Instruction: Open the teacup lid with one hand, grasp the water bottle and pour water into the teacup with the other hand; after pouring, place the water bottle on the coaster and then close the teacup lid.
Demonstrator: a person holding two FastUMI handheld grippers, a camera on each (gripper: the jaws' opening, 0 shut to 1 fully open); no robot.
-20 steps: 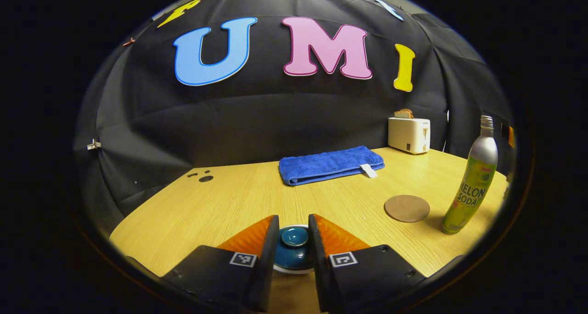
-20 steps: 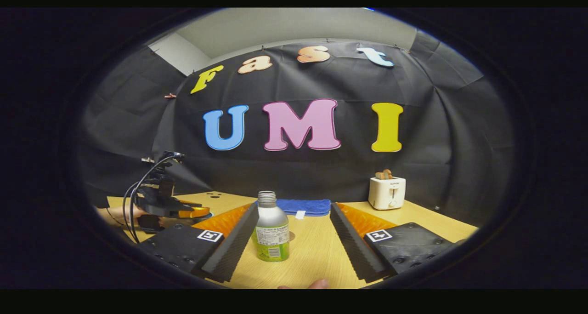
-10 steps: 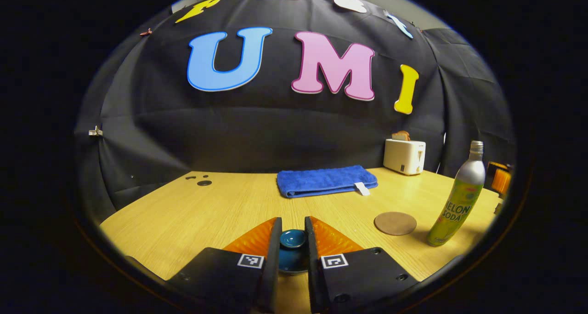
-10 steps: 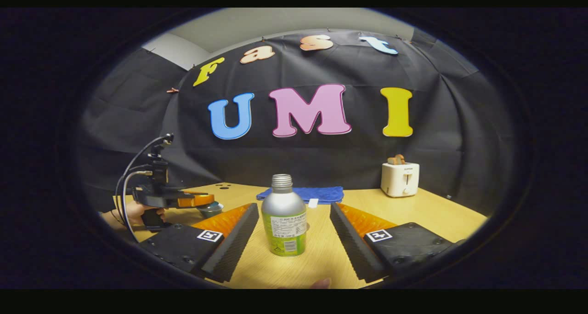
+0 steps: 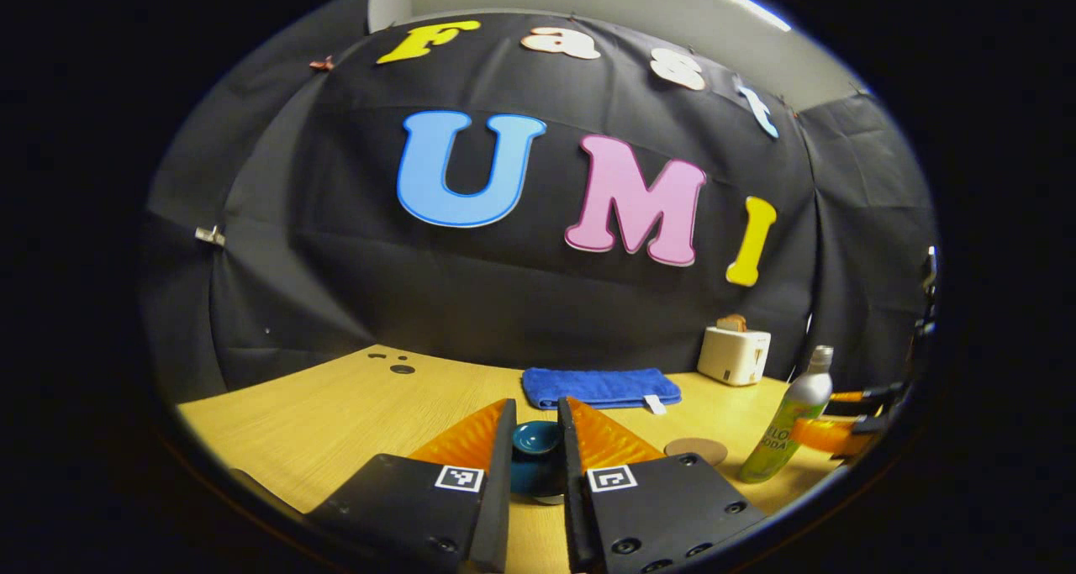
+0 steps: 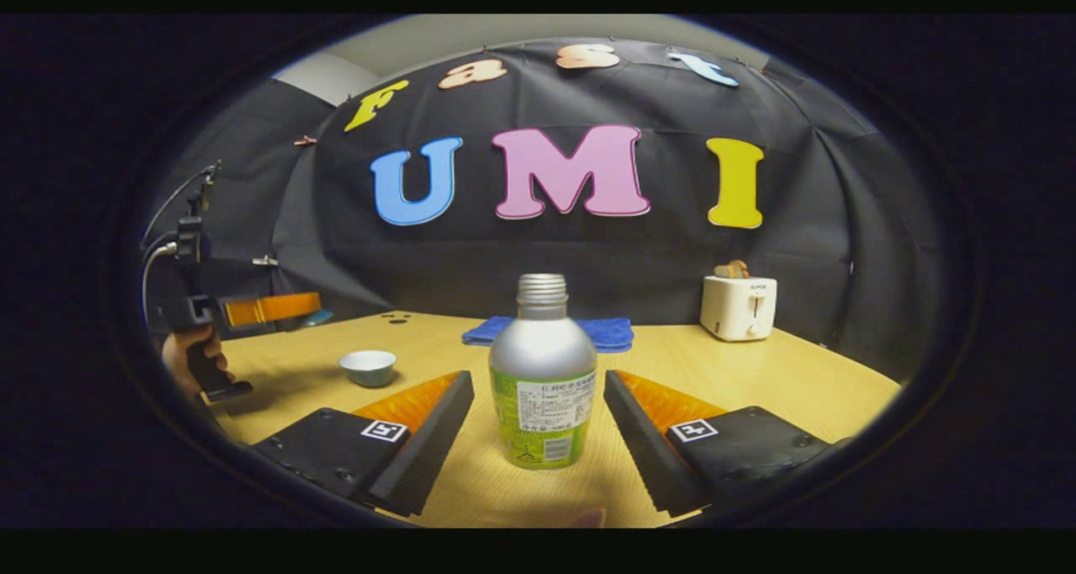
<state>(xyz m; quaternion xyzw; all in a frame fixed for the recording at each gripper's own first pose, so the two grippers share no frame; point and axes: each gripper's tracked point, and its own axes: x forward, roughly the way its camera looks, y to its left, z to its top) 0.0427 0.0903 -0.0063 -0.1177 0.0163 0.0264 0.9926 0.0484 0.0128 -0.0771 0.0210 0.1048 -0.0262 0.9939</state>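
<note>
Lid [image 5: 537, 452] pinched by left hand-held gripper [image 5: 535, 427], above table [image 5: 353, 418].

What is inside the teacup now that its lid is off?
In the right gripper view the teacup stands open on the table, but the low angle hides its inside. The left gripper holds the lid lifted clear.

Glossy glazed lid [image 5: 536, 439] — matt metal bottle [image 6: 543, 364] — wood-grain table [image 6: 756, 381]

Black gripper bodies [image 6: 538, 439]; square coded tags; screws; apparently dark cables [image 6: 168, 213].
</note>
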